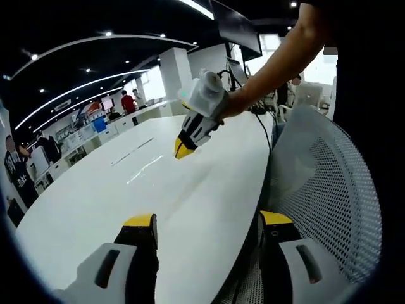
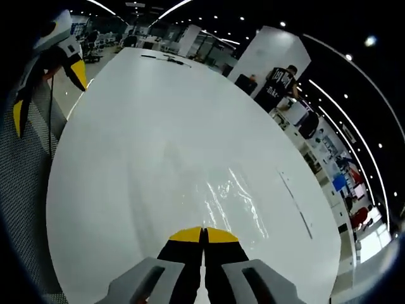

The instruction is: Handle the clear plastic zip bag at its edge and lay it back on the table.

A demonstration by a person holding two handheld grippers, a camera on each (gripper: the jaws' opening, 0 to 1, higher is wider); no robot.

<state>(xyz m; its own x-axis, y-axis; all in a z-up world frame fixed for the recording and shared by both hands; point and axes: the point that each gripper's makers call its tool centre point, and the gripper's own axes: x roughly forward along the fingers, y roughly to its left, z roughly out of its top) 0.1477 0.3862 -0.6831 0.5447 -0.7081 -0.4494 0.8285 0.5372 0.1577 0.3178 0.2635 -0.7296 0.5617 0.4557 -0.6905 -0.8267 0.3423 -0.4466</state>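
Note:
The clear plastic zip bag (image 2: 231,199) lies flat on the white table (image 2: 145,126), showing as shiny creases just beyond and to the right of my right gripper (image 2: 204,235). That gripper's yellow-tipped jaws are shut, with nothing visible between them. In the left gripper view the right gripper (image 1: 181,150) hangs over the table (image 1: 190,202) on a person's arm, and a faint glint of the bag (image 1: 143,170) sits below it. My left gripper (image 1: 207,219) is open wide at the table's near edge. It also shows in the right gripper view as the left gripper (image 2: 49,95), off the table's side.
A white mesh chair (image 1: 329,190) stands against the table's edge; the chair (image 2: 25,190) also shows beside the left gripper. Cables (image 2: 166,58) lie at the table's far end. A person in a black shirt (image 2: 278,82) and desks stand beyond the table.

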